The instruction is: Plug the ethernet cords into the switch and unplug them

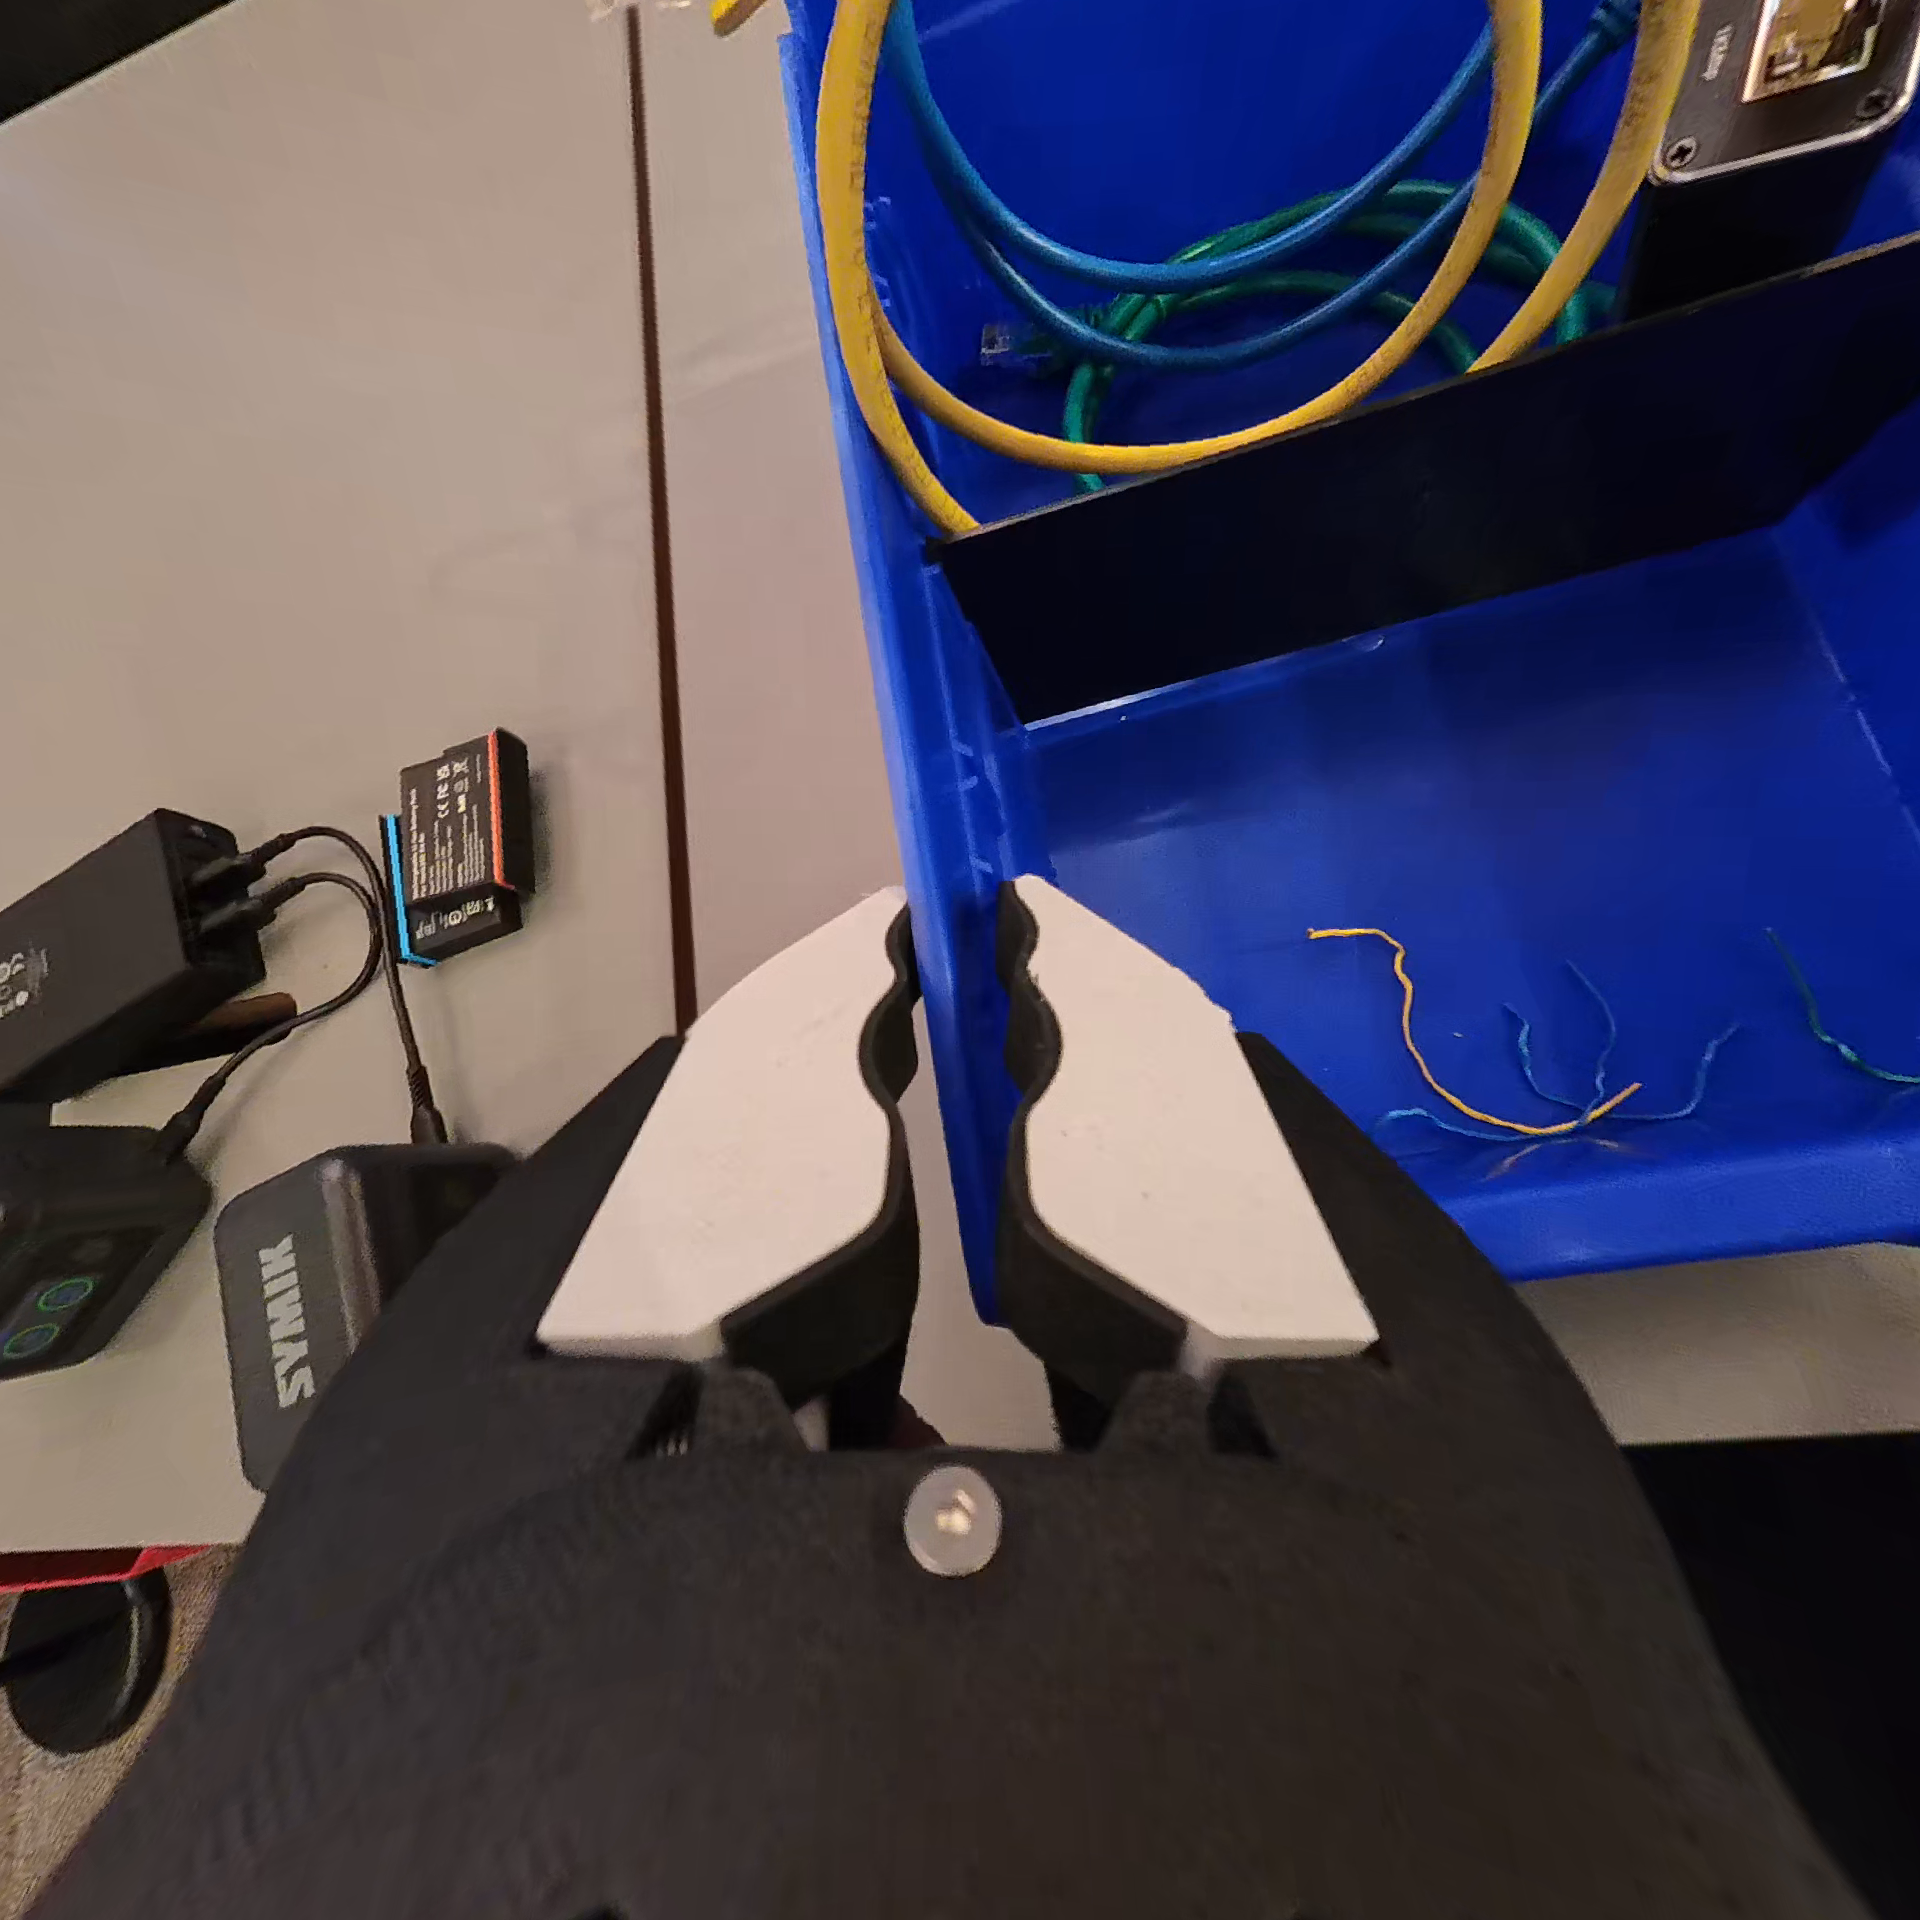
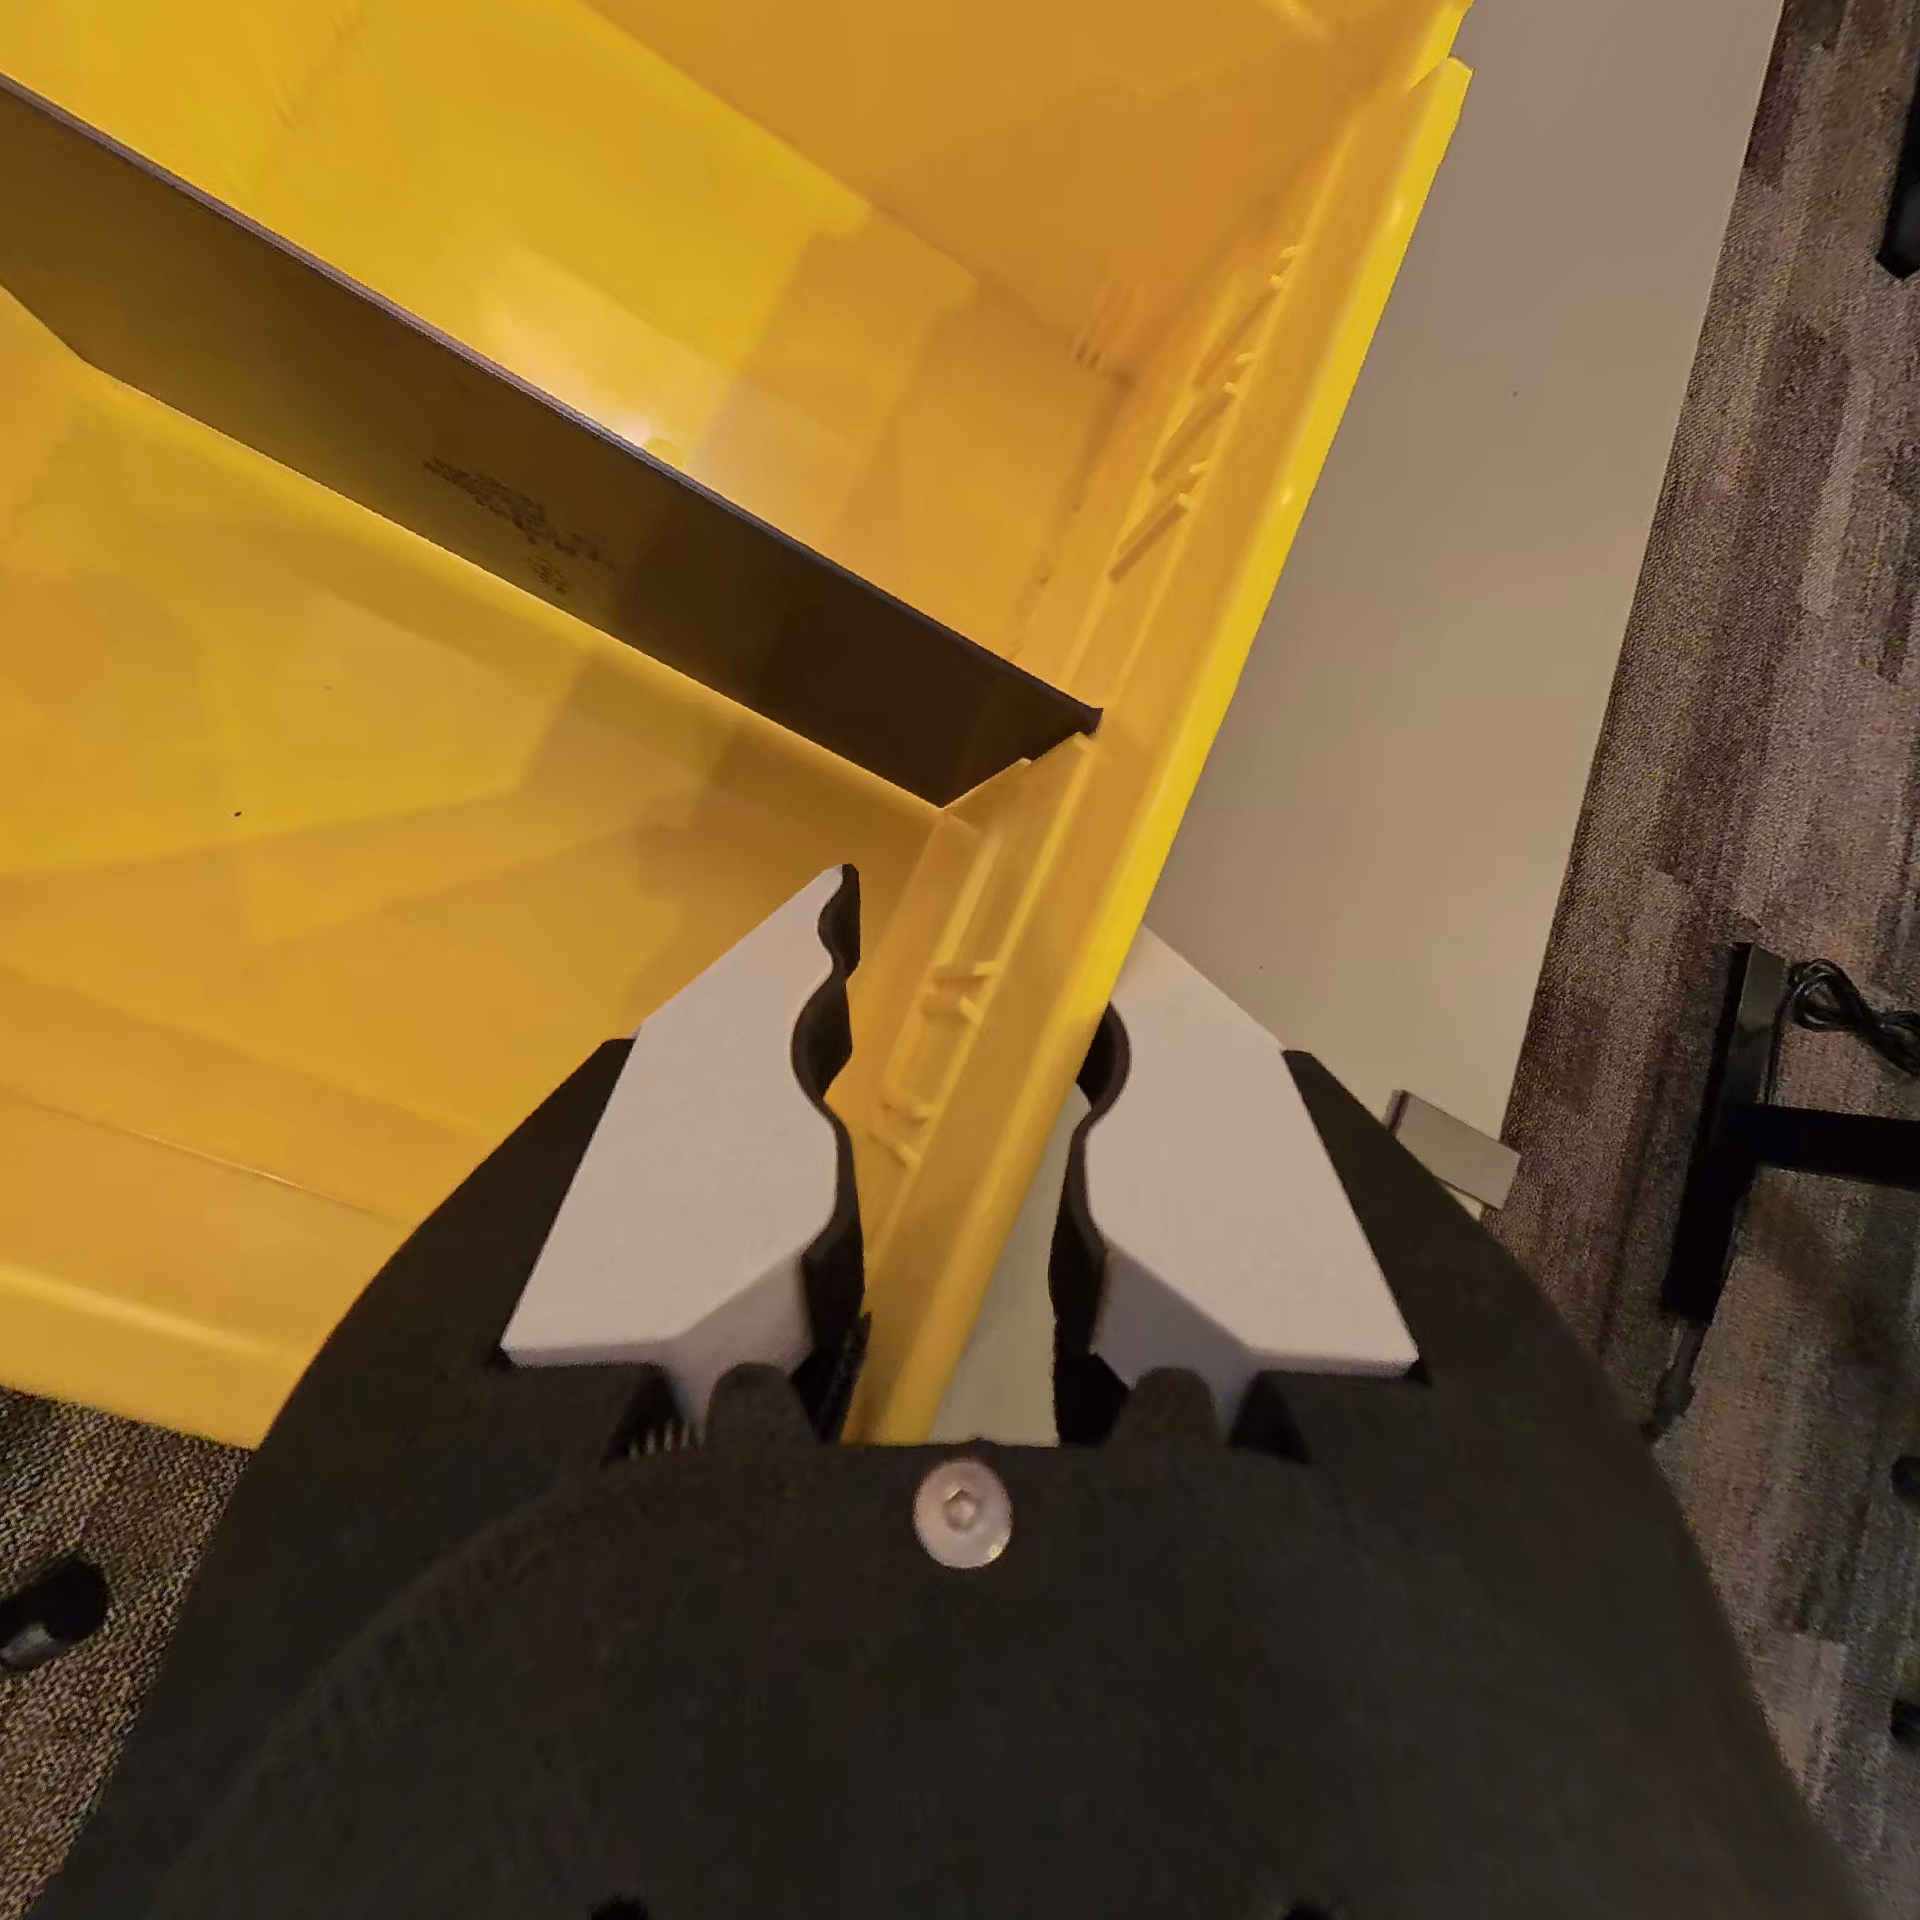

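The left gripper (image 1: 956, 935) pinches the blue bin's (image 1: 1455, 831) wall. The right gripper (image 2: 977, 935) pinches the yellow bin's (image 2: 1195, 582) wall. Three cords, at 12 o'clock: yellow cord (image 1: 1039, 436), blue cord (image 1: 1091, 275), green cord (image 1: 1299, 223).

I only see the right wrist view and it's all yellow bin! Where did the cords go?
Observer: They're in a blue bin. A yellow cord, a blue cord and a green cord lie looped in its far compartment, behind a black divider.
Operator: My right gripper pinches the yellow bin by its wall. Is the other one holding a cord?
Observer: No. The left gripper has its jaws closed on the blue bin's side wall.
Operator: And the switch?
Observer: The switch, a dark box with a metal port, sits at the far right of the blue bin, beside the cords.
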Available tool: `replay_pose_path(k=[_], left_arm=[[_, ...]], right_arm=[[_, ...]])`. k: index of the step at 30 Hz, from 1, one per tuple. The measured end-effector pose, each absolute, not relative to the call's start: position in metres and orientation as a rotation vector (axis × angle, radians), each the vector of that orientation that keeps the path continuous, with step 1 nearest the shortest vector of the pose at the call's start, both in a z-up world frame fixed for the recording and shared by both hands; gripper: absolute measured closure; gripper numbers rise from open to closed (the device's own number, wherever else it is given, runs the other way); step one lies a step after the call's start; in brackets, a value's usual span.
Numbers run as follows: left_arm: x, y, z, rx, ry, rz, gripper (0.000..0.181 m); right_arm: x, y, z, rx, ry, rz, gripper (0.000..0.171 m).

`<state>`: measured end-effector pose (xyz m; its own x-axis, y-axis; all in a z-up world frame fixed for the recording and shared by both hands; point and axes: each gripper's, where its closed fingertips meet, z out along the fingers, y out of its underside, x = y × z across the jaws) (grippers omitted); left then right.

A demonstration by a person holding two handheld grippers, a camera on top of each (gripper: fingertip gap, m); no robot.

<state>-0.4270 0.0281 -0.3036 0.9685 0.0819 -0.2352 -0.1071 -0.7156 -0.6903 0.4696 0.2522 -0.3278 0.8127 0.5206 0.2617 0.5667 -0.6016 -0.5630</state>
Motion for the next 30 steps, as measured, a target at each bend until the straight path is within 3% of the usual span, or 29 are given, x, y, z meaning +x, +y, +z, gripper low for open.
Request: replay_pose_path(k=[10,13,17,23,30], left_arm=[[-0.449,0.021,-0.303,-2.370,0.021,0.430,0.163],[-0.450,0.019,-0.296,-2.357,0.023,0.473,0.148],[-0.450,0.019,-0.263,-2.244,-0.015,0.543,0.133],[-0.399,0.042,-0.215,-2.125,0.143,0.603,0.131],[-0.318,0.083,-0.222,-2.094,0.330,0.335,0.129]], right_arm=[[0.473,0.255,-0.328,-2.321,-0.856,-0.089,0.129],[0.477,0.255,-0.317,-2.293,-0.843,-0.136,0.118],[0.483,0.260,-0.269,-2.150,-0.781,-0.247,0.115],[0.423,0.249,-0.162,-1.770,-0.753,-0.148,0.137],[0.300,0.225,-0.128,-1.591,-0.948,-0.009,0.138]])
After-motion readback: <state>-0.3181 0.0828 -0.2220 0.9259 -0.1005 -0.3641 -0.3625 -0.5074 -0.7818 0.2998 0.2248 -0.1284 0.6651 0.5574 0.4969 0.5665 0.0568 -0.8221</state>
